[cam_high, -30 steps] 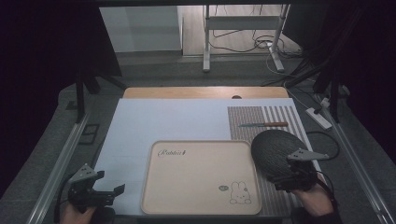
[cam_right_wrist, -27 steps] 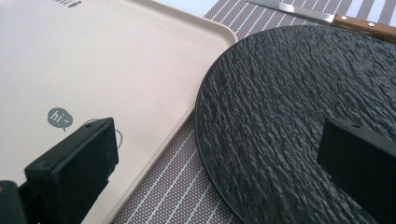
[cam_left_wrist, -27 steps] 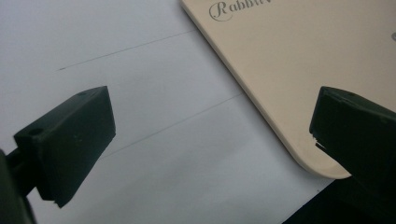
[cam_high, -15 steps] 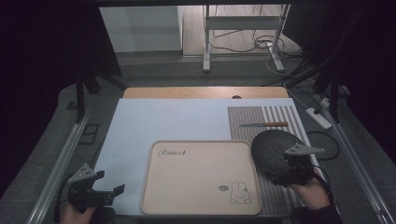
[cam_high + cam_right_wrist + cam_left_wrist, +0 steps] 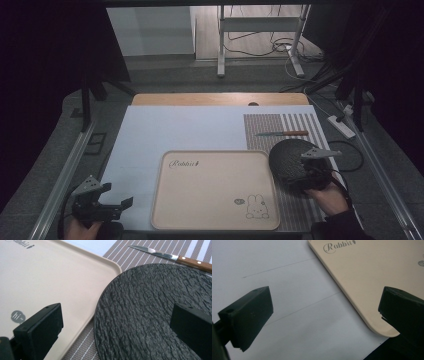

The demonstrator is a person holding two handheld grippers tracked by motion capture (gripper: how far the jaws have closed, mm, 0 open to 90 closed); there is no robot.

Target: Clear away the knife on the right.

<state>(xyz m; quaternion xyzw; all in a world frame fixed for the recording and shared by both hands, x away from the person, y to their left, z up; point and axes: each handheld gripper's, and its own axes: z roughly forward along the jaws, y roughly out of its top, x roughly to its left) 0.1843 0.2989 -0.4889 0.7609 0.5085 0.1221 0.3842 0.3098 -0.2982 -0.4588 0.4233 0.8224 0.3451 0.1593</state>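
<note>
A beige tray (image 5: 210,200) printed "Rabbit" with a small bunny lies at the table's front centre. Just to its right, a round black textured plate (image 5: 287,155) rests on a striped placemat (image 5: 295,122). My right gripper (image 5: 299,174) hovers open over the plate's near side; in the right gripper view its jaws (image 5: 116,322) straddle the plate (image 5: 145,315), with the tray (image 5: 50,277) to the left. At the front left my left gripper (image 5: 120,197) stands open above the white sheet (image 5: 287,302), nothing between its jaws, beside the tray's corner (image 5: 372,290).
A knife (image 5: 282,133) with a wooden handle (image 5: 192,262) lies on the placemat beyond the plate. The white sheet (image 5: 185,130) covers most of the table. Metal rails run along both sides, and a power strip (image 5: 341,125) sits off the right edge.
My right gripper has moved forward and a little left, farther over the black plate. The left gripper has hardly shifted.
</note>
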